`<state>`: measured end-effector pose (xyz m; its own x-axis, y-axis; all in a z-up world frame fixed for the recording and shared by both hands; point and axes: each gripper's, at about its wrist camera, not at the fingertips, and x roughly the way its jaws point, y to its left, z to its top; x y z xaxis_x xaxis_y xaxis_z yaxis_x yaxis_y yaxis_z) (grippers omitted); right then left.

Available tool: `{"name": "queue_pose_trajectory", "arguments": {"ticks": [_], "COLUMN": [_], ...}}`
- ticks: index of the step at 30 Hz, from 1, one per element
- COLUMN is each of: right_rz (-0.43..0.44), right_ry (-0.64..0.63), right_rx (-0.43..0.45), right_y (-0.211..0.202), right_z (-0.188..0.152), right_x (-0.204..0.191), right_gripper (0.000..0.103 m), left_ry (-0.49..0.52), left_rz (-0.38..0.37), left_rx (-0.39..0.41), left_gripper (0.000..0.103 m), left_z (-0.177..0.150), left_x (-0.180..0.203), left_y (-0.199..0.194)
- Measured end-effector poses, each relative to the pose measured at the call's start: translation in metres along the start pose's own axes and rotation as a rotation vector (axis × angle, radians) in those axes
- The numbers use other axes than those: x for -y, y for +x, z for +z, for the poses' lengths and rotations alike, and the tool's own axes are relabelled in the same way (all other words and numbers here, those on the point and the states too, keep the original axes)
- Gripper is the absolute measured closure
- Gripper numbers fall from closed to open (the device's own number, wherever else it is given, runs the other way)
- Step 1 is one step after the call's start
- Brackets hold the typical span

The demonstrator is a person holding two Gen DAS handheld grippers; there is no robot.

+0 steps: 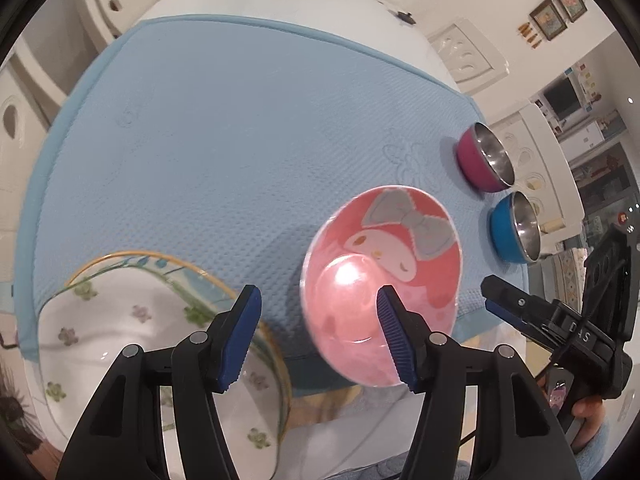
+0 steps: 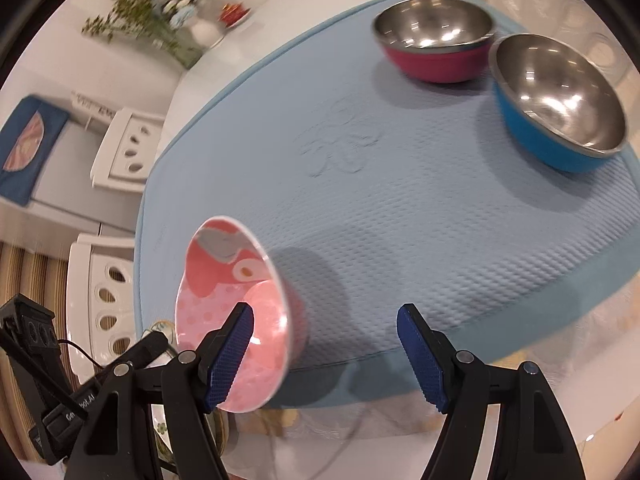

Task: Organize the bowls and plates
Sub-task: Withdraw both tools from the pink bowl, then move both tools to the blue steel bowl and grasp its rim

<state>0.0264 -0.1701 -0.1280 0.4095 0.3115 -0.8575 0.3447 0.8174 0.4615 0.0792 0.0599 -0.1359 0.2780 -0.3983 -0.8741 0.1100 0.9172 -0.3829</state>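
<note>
A pink cartoon-print bowl [image 1: 400,240] [image 2: 224,276] stands steeply tilted at the front edge of the blue mat [image 1: 240,140], slightly blurred. My left gripper [image 1: 318,332] straddles its near rim. One pad lies inside the bowl and the other stands clear of the wall, so the jaws are open. A white floral plate [image 1: 120,320] lies under its left finger. My right gripper [image 2: 326,344] is open over the mat just right of the pink bowl, with nothing between its pads. A magenta steel bowl [image 2: 436,64] and a blue steel bowl [image 2: 536,136] sit upright side by side at the mat's far right.
The mat covers the near part of a white table [image 1: 280,0]. White chairs [image 2: 124,148] stand along the sides. A vase of flowers [image 2: 160,20] and a red dish [image 2: 236,12] sit at the far end. The mat's middle [image 2: 400,220] holds nothing.
</note>
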Motion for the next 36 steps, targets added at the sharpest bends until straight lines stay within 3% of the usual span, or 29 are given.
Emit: {"name": "queue_pose_trajectory", "arguments": {"ticks": [9, 20, 24, 28, 32, 36], "right_rz": [0.073, 0.056, 0.002, -0.019, -0.036, 0.008], "right_ry": [0.031, 0.176, 0.243, 0.269, 0.256, 0.337], "right_rx": [0.117, 0.315, 0.379, 0.405, 0.440, 0.433], "right_y": [-0.043, -0.110, -0.130, -0.140, -0.140, -0.121], "right_z": [-0.005, -0.014, -0.013, 0.000, 0.025, 0.050], "right_x": [0.029, 0.100, 0.137, 0.165, 0.184, 0.210], "right_gripper": [0.031, 0.031, 0.031, 0.031, 0.031, 0.031], "left_ry": [0.114, 0.261, 0.316, 0.348, 0.314, 0.297], "left_rz": [-0.006, -0.123, -0.165, -0.205, -0.266, -0.222], "left_rx": [-0.001, -0.051, -0.082, -0.088, -0.135, -0.181], "left_gripper": [0.046, 0.045, 0.044, 0.044, 0.044, 0.047], "left_z": [0.010, 0.026, 0.035, 0.045, 0.052, 0.058], "left_x": [0.051, 0.135, 0.175, 0.212, 0.234, 0.240], "left_y": [0.017, 0.051, 0.069, 0.088, 0.117, 0.147]}}
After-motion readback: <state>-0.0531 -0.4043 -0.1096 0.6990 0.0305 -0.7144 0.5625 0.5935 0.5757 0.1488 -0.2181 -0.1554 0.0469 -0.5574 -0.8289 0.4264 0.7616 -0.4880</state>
